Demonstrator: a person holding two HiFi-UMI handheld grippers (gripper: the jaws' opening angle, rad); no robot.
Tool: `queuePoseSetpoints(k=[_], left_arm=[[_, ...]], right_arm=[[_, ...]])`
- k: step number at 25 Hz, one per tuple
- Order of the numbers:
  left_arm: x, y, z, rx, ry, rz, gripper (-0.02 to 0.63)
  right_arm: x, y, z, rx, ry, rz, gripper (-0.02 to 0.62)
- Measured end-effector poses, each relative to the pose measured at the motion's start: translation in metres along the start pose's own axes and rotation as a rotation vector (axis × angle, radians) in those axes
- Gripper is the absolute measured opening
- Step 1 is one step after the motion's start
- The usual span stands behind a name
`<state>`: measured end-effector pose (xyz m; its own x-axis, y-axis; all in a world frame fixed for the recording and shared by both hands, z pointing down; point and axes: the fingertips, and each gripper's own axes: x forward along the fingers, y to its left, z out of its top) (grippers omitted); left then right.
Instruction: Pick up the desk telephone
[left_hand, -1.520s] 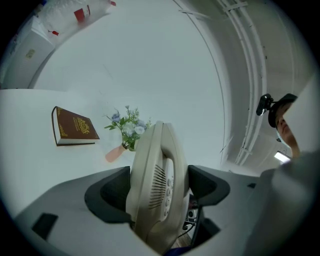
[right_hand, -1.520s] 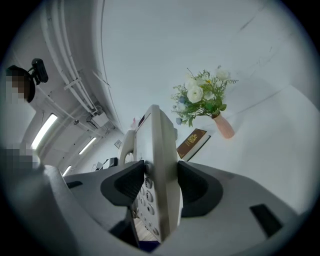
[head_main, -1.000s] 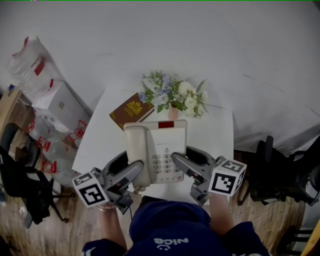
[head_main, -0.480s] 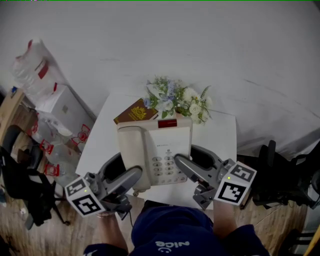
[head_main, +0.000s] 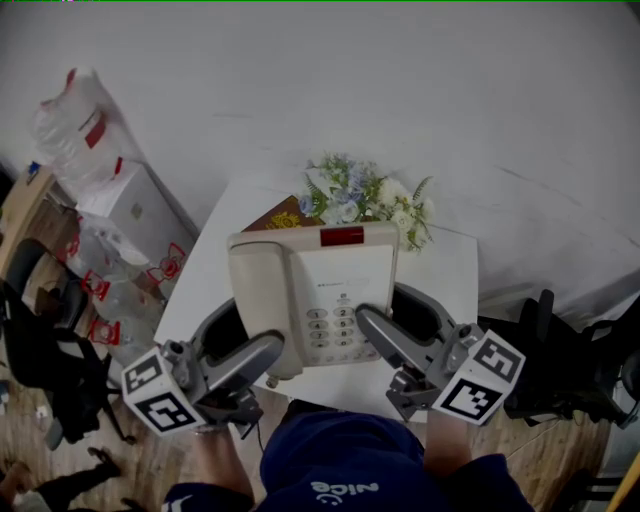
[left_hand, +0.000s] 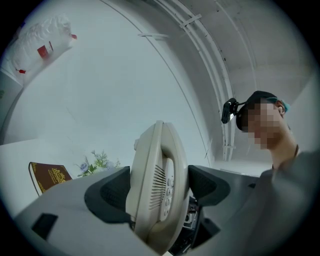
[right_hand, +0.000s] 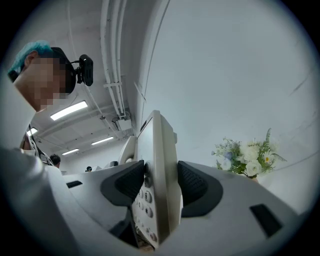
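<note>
Your left gripper (left_hand: 157, 192) and right gripper (right_hand: 161, 185) each clamp the cream plastic desk telephone (head_main: 330, 290), lifted off the small white table (head_main: 445, 270)

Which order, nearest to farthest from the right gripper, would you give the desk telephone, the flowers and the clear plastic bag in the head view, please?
1. desk telephone: clamped by the right gripper, between its jaws.
2. flowers: beyond the telephone, at the far edge of the table.
3. clear plastic bag: far left, off the table.
</note>
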<state>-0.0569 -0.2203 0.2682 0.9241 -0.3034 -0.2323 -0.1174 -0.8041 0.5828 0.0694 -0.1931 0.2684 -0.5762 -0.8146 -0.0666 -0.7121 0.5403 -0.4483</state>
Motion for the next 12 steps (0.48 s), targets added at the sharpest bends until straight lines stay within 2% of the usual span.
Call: queuePoseSetpoints(k=[5,12], left_arm=[[-0.005,-0.002,0.006,0.025,-0.005,0.001,0.374],[-0.011,0.004,-0.003,-0.005,0.007,0.004,0.374]], right_arm=[[0.004,0.004,-0.001,-0.002,-0.005,0.015,0.229],[0.004,0.005,-0.009,-0.018,-0.010,0.006,0.229]])
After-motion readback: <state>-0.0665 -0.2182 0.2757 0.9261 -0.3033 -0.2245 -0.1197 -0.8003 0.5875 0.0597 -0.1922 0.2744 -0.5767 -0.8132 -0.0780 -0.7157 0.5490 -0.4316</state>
